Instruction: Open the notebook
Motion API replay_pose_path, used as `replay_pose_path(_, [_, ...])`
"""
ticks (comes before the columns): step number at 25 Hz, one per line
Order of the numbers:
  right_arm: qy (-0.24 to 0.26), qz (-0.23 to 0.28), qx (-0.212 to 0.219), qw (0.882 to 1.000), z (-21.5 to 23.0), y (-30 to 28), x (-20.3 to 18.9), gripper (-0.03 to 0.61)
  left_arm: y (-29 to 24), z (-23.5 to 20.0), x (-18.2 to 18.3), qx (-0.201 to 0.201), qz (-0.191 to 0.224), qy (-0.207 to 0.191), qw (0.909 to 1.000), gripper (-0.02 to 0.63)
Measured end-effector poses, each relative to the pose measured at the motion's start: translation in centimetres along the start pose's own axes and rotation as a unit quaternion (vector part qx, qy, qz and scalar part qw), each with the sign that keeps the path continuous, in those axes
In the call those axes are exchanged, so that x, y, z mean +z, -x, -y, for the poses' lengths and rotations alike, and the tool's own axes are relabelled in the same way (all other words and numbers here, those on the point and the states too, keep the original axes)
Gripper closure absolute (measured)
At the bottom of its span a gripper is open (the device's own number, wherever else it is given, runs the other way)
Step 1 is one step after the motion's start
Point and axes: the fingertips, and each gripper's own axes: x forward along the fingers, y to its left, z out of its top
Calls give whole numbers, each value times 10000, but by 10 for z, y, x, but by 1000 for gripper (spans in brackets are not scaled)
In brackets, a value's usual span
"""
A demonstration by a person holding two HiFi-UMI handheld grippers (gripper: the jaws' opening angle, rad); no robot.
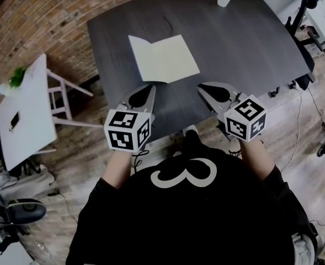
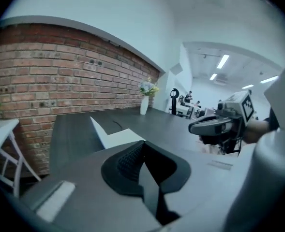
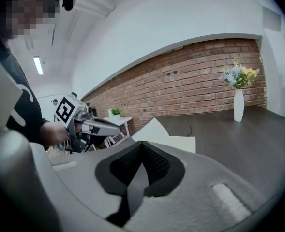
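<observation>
The notebook (image 1: 163,58) lies open ahead of the left tongs (image 1: 149,88) and right tongs (image 1: 202,87), both pressed together and empty, so the task looks done.

Left gripper (image 1: 149,87), right gripper (image 1: 202,87) side by side — jaws together, empty, tilted slightly down.

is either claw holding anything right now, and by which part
Nothing is held. The left claw and the right claw are both shut and empty, short of the notebook, which lies open on the table.
</observation>
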Motion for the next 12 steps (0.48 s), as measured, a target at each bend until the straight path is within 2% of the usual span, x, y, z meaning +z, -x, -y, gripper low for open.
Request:
replay_pose_path(2, [-10, 166, 112, 9998, -12, 7, 6, 577, 9, 20, 1, -395, 114, 105, 9991, 600])
replay_pose_path(4, [94, 218, 156, 9996, -20, 10, 10, 578, 16, 32, 4, -606, 268, 238, 9975, 600])
replay_pose_path(7, [231, 273, 143, 9993, -28, 15, 14, 578, 27, 41, 11, -688, 465, 328, 9960, 600])
replay_pose_path(12, [167, 531, 257, 9981, -38, 24, 24, 578, 42, 53, 21, -775, 626, 210, 9948, 600])
